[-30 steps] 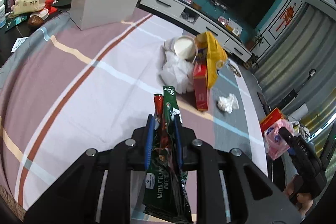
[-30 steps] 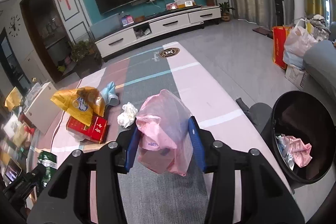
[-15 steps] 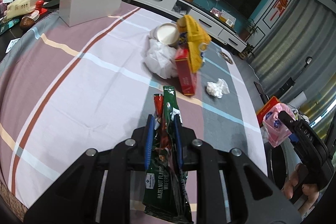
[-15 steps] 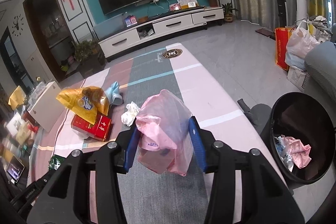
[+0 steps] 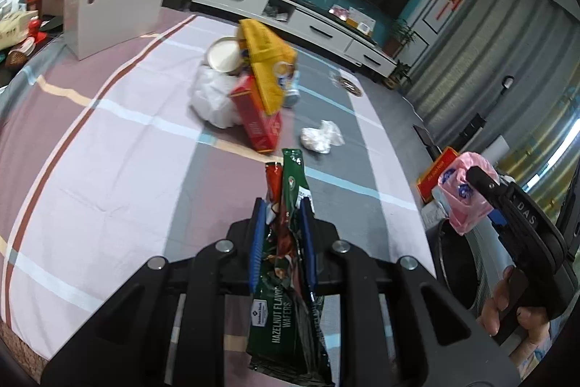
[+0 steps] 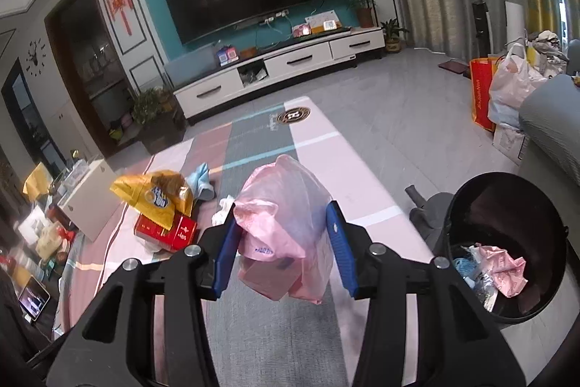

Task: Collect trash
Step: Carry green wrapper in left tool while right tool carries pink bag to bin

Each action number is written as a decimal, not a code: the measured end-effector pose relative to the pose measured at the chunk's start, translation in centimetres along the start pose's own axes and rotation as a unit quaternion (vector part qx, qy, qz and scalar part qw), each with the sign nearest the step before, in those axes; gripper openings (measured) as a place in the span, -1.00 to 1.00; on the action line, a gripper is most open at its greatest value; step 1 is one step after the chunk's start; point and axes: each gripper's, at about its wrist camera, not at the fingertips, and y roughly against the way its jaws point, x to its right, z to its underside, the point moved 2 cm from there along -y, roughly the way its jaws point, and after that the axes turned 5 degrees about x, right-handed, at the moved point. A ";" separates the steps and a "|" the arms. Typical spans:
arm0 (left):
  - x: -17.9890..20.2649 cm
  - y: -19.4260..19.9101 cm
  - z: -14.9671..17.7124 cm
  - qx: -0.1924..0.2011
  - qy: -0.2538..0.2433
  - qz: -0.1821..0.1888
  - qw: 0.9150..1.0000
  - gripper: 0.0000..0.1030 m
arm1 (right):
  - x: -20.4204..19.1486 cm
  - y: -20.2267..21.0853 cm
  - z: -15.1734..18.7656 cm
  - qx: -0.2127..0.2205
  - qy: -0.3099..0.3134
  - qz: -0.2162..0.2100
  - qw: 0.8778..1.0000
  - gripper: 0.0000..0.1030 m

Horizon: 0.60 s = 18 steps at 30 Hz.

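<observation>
My left gripper [image 5: 282,205] is shut on a green hazelnut wafer wrapper [image 5: 288,263] with a red wrapper beside it, held above the striped tablecloth [image 5: 108,147]. My right gripper [image 6: 282,223] is shut on a pink plastic bag [image 6: 286,227], near the table's right edge; the bag also shows in the left wrist view [image 5: 462,194]. A black trash bin [image 6: 507,242] with pink trash inside stands on the floor to the right. On the table lie a yellow bag [image 5: 266,60], a red box [image 5: 257,118], a white bag [image 5: 214,97] and a crumpled tissue [image 5: 320,140].
A white box [image 5: 108,13] and clutter stand at the table's far left. A blue cloth [image 6: 201,180] lies behind the yellow bag. A TV cabinet [image 6: 282,68] is across the floor. Bags [image 6: 507,89] sit by a sofa at right.
Both grippers have moved forward and right along the table with their loads. The trash pile and the bin now look closer. Grips are unchanged.
</observation>
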 end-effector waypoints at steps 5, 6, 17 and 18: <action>1.7 -0.2 0.3 -0.002 -0.014 0.011 1.000 -0.60 | 1.0 0.4 -0.4 0.005 -0.014 0.003 1.000 -0.09; 2.1 -0.3 0.3 -0.004 -0.017 0.014 1.000 -0.60 | 1.2 0.4 -0.4 0.006 -0.014 0.006 1.000 -0.09; 7.1 -1.0 1.6 -0.017 -0.059 0.045 0.997 -0.60 | 3.9 1.6 -1.1 0.020 -0.041 0.015 0.999 -0.09; 7.5 -1.1 1.6 -0.019 -0.063 0.048 0.997 -0.60 | 4.4 1.9 -1.2 0.023 -0.048 0.016 0.998 -0.09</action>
